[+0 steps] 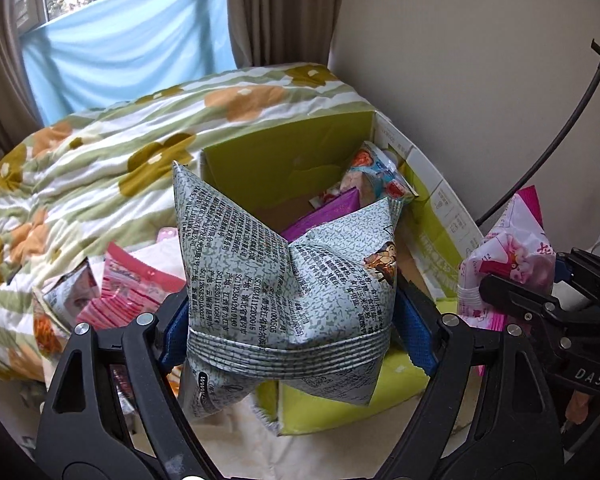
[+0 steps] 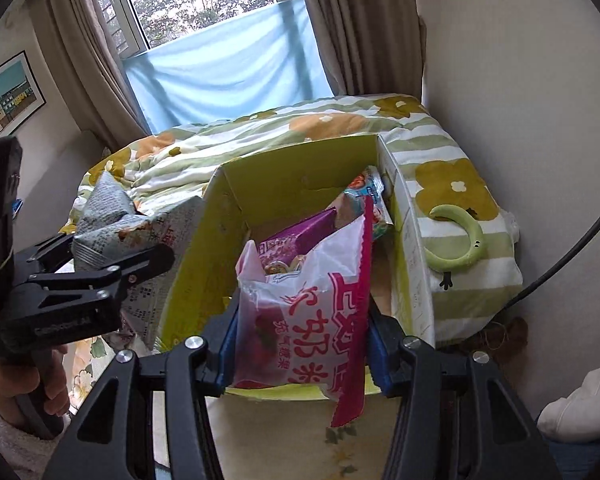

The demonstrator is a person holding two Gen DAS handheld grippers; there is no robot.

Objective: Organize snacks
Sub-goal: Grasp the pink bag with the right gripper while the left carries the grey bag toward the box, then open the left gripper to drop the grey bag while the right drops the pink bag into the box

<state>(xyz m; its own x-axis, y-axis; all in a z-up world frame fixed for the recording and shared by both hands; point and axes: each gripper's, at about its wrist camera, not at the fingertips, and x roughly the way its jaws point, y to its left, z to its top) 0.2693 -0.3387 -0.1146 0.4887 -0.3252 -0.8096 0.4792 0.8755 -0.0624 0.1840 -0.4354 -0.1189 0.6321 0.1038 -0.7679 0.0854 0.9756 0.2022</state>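
My left gripper (image 1: 292,320) is shut on a grey printed snack bag (image 1: 284,280), held over the near wall of a green cardboard box (image 1: 284,152). It also shows in the right wrist view (image 2: 112,220). My right gripper (image 2: 300,344) is shut on a pink and white snack bag (image 2: 312,304) above the box's (image 2: 300,168) near edge; that bag shows in the left wrist view (image 1: 508,256). Inside the box lie a purple packet (image 2: 300,232) and a pale blue packet (image 2: 368,196).
The box stands on a bed with a flowered quilt (image 1: 80,168). More pink snack packs (image 1: 128,292) lie left of the box. A green curved toy (image 2: 460,240) lies on a pillow to the right. A wall (image 1: 480,60) stands close on the right.
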